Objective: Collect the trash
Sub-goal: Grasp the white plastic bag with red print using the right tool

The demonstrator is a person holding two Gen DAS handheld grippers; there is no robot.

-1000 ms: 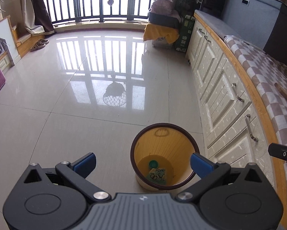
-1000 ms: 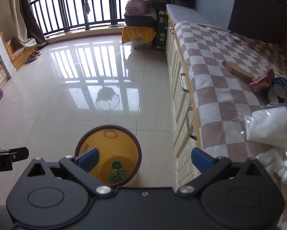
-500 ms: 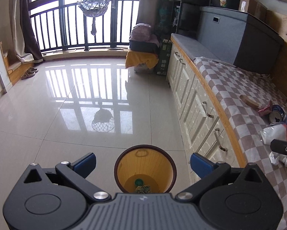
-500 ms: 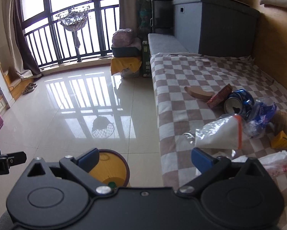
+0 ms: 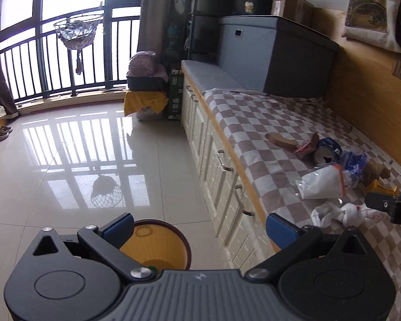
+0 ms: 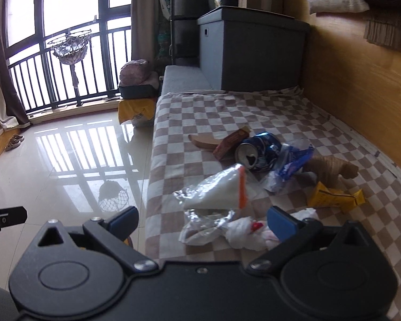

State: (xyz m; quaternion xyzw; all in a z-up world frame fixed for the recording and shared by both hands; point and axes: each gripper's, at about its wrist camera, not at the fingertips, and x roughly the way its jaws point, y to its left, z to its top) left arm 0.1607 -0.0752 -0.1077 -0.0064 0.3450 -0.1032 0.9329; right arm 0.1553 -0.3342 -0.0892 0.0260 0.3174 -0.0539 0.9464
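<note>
A round yellow trash bin [image 5: 157, 246] with a dark rim stands on the floor beside the bench, with some trash in its bottom. My left gripper [image 5: 199, 227] is open and empty above it. My right gripper [image 6: 203, 220] is open and empty over the near edge of the trash pile on the checkered bench cover [image 6: 200, 117]. The pile holds a crumpled white bag [image 6: 243, 232], a clear bag of white stuff [image 6: 216, 192], a blue can [image 6: 259, 151], a blue wrapper [image 6: 294, 163], a yellow packet [image 6: 331, 196], a red carton [image 6: 231, 143] and a brown peel [image 6: 203, 141].
White drawers with metal handles [image 5: 224, 160] run under the bench. A grey storage box [image 6: 251, 53] stands at the bench's far end. A wooden wall [image 6: 361, 85] bounds the right side. A glossy tiled floor [image 5: 66, 160] reaches a balcony railing.
Both grippers have tilted up and swung right, from looking down into the bin to facing the bench. The trash pile has come close under my right gripper. Both stay open.
</note>
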